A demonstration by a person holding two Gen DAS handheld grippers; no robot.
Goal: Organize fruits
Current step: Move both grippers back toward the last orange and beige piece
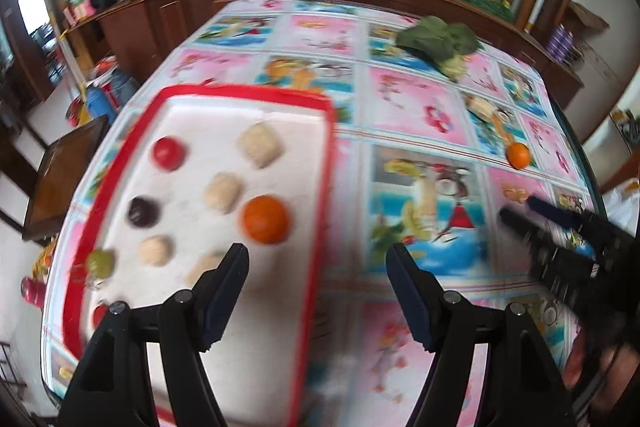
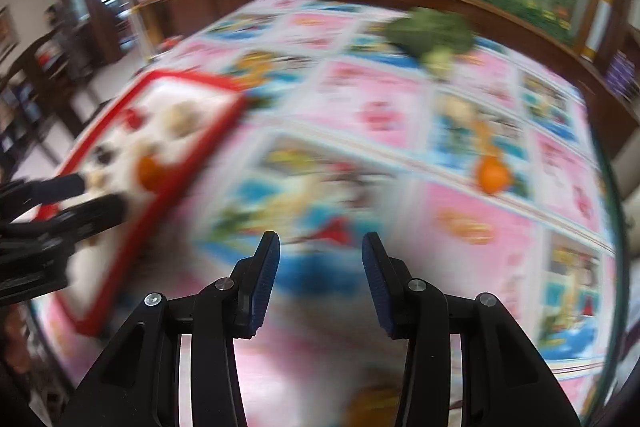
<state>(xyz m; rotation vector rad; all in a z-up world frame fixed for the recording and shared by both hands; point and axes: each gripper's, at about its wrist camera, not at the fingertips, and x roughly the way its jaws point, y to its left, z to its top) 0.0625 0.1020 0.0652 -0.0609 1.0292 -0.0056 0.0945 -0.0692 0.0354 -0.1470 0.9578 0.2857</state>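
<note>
A: Where are the fruits being kept right now?

B: Most are being held in the red-rimmed tray [image 1: 120, 163] at the left of the counter [image 1: 420, 115]. A large orange [image 1: 266, 219] is being shown near the tray's right rim, with a red fruit [image 1: 168, 153], a dark fruit [image 1: 142, 211], a green fruit [image 1: 100, 262] and several pale pieces [image 1: 260, 145] spread over the white base. What the pale pieces are cannot be told through the blur.

A: And what is being left outside?

B: One small orange [image 2: 493, 175] is being left on the patterned cloth at the far right, well apart from the tray. A leafy green vegetable [image 1: 438, 41] is lying at the far edge; whether it is being counted as part of the job cannot be told.

A: How are the tools being held?

B: The left tool [image 1: 318, 259] is being held wide over the tray's near right side, with nothing between its pads. The right tool [image 2: 320, 251] is being held narrower, also empty, above the cloth to the right of the tray.

A: So the work is being judged as nearly done?

B: Most of it, seemingly; the stray orange is probably still being awaited in the tray.
</note>
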